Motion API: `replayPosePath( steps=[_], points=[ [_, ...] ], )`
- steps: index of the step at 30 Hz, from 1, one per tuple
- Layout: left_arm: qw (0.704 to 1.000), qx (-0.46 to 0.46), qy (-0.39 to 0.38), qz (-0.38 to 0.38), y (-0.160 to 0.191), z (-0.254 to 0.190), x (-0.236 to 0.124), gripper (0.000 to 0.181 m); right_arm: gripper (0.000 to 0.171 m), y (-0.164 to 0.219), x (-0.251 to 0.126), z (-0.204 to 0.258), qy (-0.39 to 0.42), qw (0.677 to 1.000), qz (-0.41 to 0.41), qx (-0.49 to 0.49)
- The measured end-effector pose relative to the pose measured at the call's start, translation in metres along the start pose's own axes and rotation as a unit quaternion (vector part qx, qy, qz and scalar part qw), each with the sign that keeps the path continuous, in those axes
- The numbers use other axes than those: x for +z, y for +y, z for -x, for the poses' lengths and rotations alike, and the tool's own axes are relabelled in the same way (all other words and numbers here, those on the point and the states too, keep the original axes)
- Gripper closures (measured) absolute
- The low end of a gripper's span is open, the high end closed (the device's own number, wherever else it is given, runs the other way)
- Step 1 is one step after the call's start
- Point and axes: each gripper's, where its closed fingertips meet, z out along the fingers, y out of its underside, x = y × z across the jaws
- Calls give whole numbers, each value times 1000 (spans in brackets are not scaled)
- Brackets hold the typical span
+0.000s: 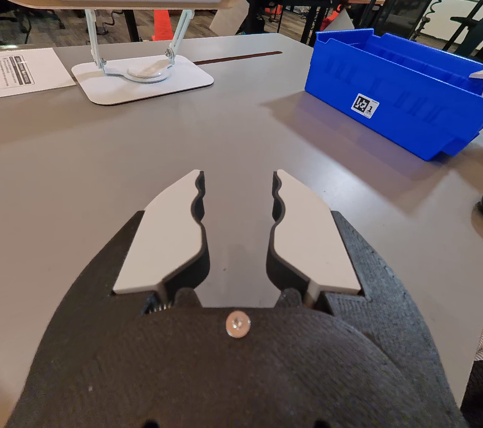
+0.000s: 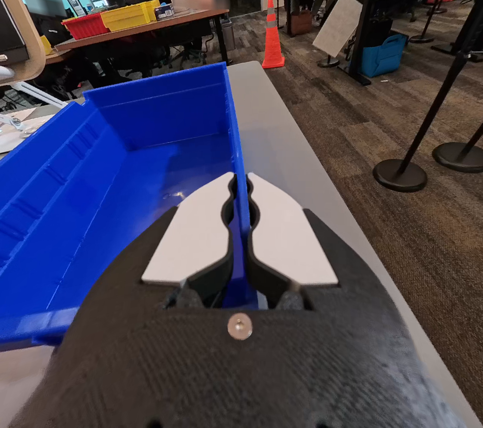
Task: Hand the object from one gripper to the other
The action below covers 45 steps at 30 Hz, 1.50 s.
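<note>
Far left on the grey tabletop [image 1: 235, 128]: white printed sheet [image 1: 28, 70], flat, partly cut off by the frame edge. Just right of it: white stand base [image 1: 146, 86] with two slanted struts carrying a wood-edged panel [image 1: 130, 1] overhead. Near centre, left wrist view: left claw [image 1: 238, 175] spread wide, nothing between its fingers [image 1: 167, 232], bare tabletop visible through the gap. Right of centre: blue bin [image 1: 392, 99], resting on the tabletop, well apart from the left claw, a square black-and-white sticker [image 1: 364, 105] on its near side wall. Right wrist view: right claw [image 2: 241, 176] nearly closed, clamped on the right-hand wall of the blue bin [image 2: 156, 112], one finger inside the bin, the other outside. Bin interior mostly bare; small glint on the floor, too indistinct to identify. Far right, on the carpet: orange cone [image 2: 272, 39], black stanchion base [image 2: 400, 175].
</note>
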Motion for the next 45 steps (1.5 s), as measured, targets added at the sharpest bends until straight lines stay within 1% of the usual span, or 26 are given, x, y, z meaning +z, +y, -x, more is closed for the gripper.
replayPosePath(
  steps=[4, 9, 10, 11, 12, 13, 15, 17, 18, 20, 21, 22, 24, 25, 26, 27, 28, 30, 32, 33, 34, 35, 36, 37, 40, 45],
  points=[
    [1000, 1, -6, -2, -1, 2, 0, 133, 153, 0, 1, -8, 33, 999, 1, 2],
    [1000, 3, -15, -1, 0, 6, -1, 138, 126, 1, -13, -23, 81, 996, 13, 20],
    [1000, 2, -16, -2, -1, 7, -1, 138, 124, -4, -19, -24, 92, 996, 4, 16],
    [1000, 1, -16, -2, -1, 8, -1, 138, 126, -13, -26, -23, 105, 994, -10, 7],
    [1000, 0, -17, -2, -1, 8, -1, 137, 133, -27, -34, -19, 120, 992, -36, -8],
    [1000, -2, -20, -1, 0, 10, 0, 133, 135, -45, -42, -6, 120, 990, -71, -28],
    [999, -12, -39, 19, 7, 17, 1, 126, 136, -79, -55, 41, 80, 986, -126, -70],
    [997, -36, -38, 52, 17, 21, 3, 120, 139, -93, -61, 100, 15, 986, -131, -99],
    [996, -50, -43, 58, 18, 24, 1, 120, 139, -93, -61, 131, -29, 986, -127, -101],
    [996, -54, -64, 38, 5, 31, -10, 124, 142, -86, -64, 190, -117, 980, -132, -88],
    [995, -47, -81, 29, -3, 36, -18, 123, 146, -83, -64, 217, -160, 973, -145, -77],
    [994, -40, -96, 22, -12, 40, -29, 122, 146, -78, -62, 243, -200, 966, -145, -73],
    [989, -30, -143, 9, -29, 52, -58, 113, 145, -59, -55, 284, -249, 959, -108, -75],
    [985, -21, -172, 10, -34, 58, -75, 101, 148, -48, -53, 300, -265, 956, -95, -78],
    [978, -5, -207, 20, -36, 65, -92, 90, 150, -37, -49, 312, -272, 955, -81, -83],
    [969, 13, -243, 35, -34, 74, -108, 83, 151, -25, -45, 323, -281, 953, -67, -88],
    [960, 25, -273, 48, -31, 84, -123, 80, 152, -13, -43, 333, -295, 950, -51, -89],
    [947, 26, -315, 67, -16, 106, -143, 81, 153, 15, -41, 353, -337, 938, -12, -78],
    [935, 18, -338, 109, 8, 129, -153, 87, 152, 35, -42, 369, -379, 923, 29, -60],
    [930, 17, -344, 129, 20, 138, -156, 95, 151, 39, -44, 376, -395, 916, 38, -53],
    [927, 15, -344, 145, 32, 144, -157, 109, 151, 38, -45, 380, -405, 912, 37, -51],
    [930, 5, -333, 156, 42, 146, -155, 132, 151, 36, -45, 382, -409, 910, 32, -55],
    [935, -16, -320, 151, 48, 147, -155, 146, 151, 34, -45, 382, -407, 911, 24, -64],
    [936, -16, -326, 130, 44, 152, -161, 164, 151, 32, -44, 381, -403, 912, 16, -76],
    [944, -26, -299, 139, 46, 152, -172, 167, 152, 34, -40, 378, -393, 915, 13, -95],
    [939, -5, -291, 184, 56, 156, -197, 171, 152, 35, -41, 380, -407, 911, 24, -59]
  ],
)
